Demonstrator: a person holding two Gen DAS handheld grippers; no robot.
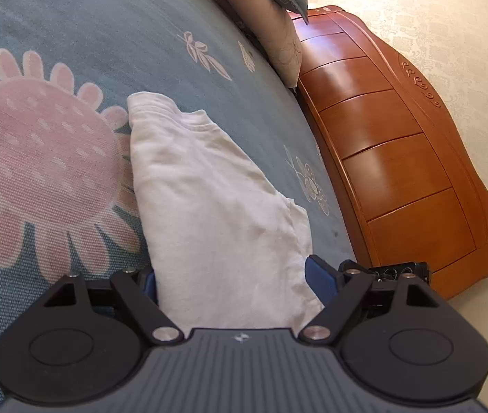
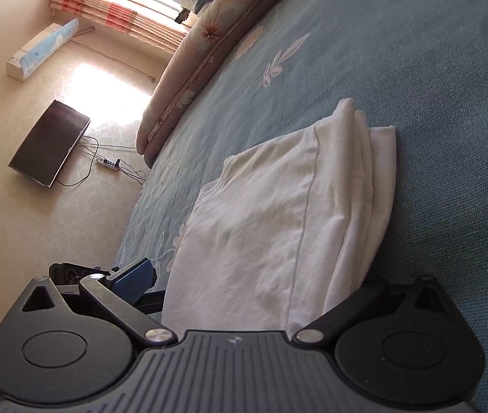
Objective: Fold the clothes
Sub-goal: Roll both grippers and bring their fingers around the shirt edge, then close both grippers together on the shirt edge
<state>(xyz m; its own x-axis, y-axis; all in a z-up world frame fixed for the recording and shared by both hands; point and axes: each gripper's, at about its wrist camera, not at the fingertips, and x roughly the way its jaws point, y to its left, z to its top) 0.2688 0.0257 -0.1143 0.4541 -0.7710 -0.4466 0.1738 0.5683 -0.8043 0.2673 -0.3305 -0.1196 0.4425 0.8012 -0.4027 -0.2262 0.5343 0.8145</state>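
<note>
Folded white T-shirt (image 1: 209,186) — on the blue floral bedspread (image 1: 82,17), bare fabric from nine to twelve o'clock, wooden headboard (image 1: 392,158) at three. Left gripper (image 1: 237,280) spread wide, shirt's near end between its fingers (image 1: 321,277). Right gripper (image 2: 254,287) likewise straddles the shirt — grip cannot be told.

My right claw's (image 2: 254,282) far pad is buried behind the folded white garment (image 2: 278,213). The garment's near end (image 1: 230,303) slips under my left claw (image 1: 240,275), and the picture edge crops the headboard (image 1: 399,144).
</note>
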